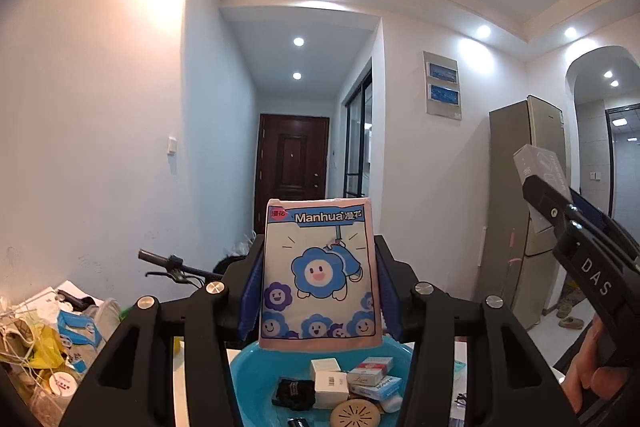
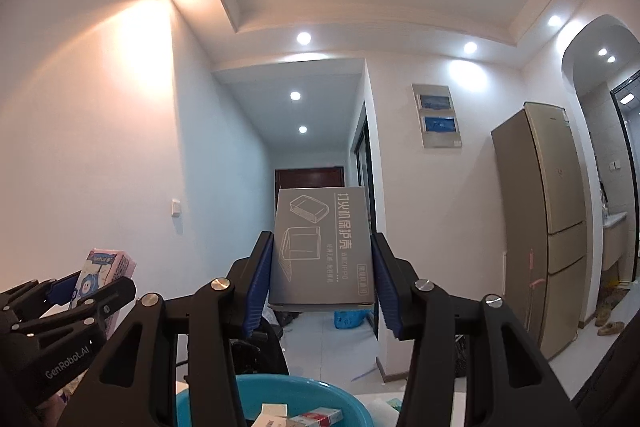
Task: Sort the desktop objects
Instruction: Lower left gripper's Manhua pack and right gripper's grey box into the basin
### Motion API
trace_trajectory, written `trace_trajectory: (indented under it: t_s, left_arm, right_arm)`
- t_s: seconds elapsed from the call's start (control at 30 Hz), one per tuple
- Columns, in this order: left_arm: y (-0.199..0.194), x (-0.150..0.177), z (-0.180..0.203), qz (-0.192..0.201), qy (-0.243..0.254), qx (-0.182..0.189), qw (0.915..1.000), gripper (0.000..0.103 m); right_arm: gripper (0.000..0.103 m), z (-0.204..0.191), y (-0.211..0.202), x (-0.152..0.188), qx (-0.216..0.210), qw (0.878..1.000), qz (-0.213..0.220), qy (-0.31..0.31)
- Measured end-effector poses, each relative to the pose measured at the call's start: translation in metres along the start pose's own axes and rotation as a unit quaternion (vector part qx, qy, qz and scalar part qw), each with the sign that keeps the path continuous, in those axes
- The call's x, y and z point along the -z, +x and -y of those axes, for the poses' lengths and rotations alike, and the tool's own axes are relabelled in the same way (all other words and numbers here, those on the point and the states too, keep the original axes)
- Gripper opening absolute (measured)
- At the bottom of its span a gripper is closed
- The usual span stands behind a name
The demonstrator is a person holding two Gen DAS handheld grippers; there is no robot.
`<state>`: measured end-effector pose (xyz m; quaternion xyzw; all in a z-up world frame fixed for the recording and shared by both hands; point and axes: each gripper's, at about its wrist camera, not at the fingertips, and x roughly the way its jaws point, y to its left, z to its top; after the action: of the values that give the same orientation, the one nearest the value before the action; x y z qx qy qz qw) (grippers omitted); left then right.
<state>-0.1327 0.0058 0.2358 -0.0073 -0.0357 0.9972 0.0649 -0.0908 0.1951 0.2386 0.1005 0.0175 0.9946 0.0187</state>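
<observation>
My left gripper (image 1: pixel 319 275) is shut on a Manhua tissue pack (image 1: pixel 319 267) with blue flower cartoons, held upright above a blue basin (image 1: pixel 256 371). My right gripper (image 2: pixel 322 267) is shut on a grey box (image 2: pixel 322 247) with line drawings and Chinese text, held high above the same basin (image 2: pixel 208 403). The basin holds several small boxes (image 1: pixel 370 371), a black pouch (image 1: pixel 294 393) and a round tan disc (image 1: pixel 356 414). The right gripper with its grey box (image 1: pixel 538 163) shows at the right of the left wrist view. The left gripper with its tissue pack (image 2: pixel 102 279) shows at the left of the right wrist view.
A cluttered pile with a yellow bag (image 1: pixel 44 347) and blue-white packs (image 1: pixel 78 337) lies at the left. A bicycle handlebar (image 1: pixel 172 263) stands behind it. A gold fridge (image 2: pixel 552 227) stands at the right, a dark door (image 1: pixel 292 167) down the hallway.
</observation>
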Motion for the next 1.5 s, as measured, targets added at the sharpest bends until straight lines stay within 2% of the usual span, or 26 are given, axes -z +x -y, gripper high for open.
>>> trace_trajectory:
  t_s: [0.23,0.6,0.77,0.93,1.5]
  left_arm:
    - [0.012,0.004,-0.007,-0.017,-0.012,-0.013,0.9997,0.052]
    - [-0.02,0.01,-0.001,0.014,-0.002,-0.006,0.9999,0.052]
    - [-0.025,0.009,-0.002,0.01,-0.01,0.013,0.9998,0.052]
    - [-0.027,0.008,-0.005,0.011,-0.015,0.011,0.9998,0.052]
    - [0.0,0.008,-0.017,-0.016,-0.028,0.006,0.9995,0.052]
  right_arm:
    - [0.046,0.006,0.001,0.006,-0.036,0.999,-0.02,0.009]
    - [0.046,0.031,-0.018,-0.003,-0.016,0.999,0.007,0.031]
    - [0.046,0.035,-0.022,-0.008,-0.012,0.999,0.016,0.035]
    - [0.046,0.032,-0.022,-0.009,-0.017,0.999,0.017,0.03]
    - [0.046,0.019,-0.002,0.009,-0.023,0.999,-0.022,0.006]
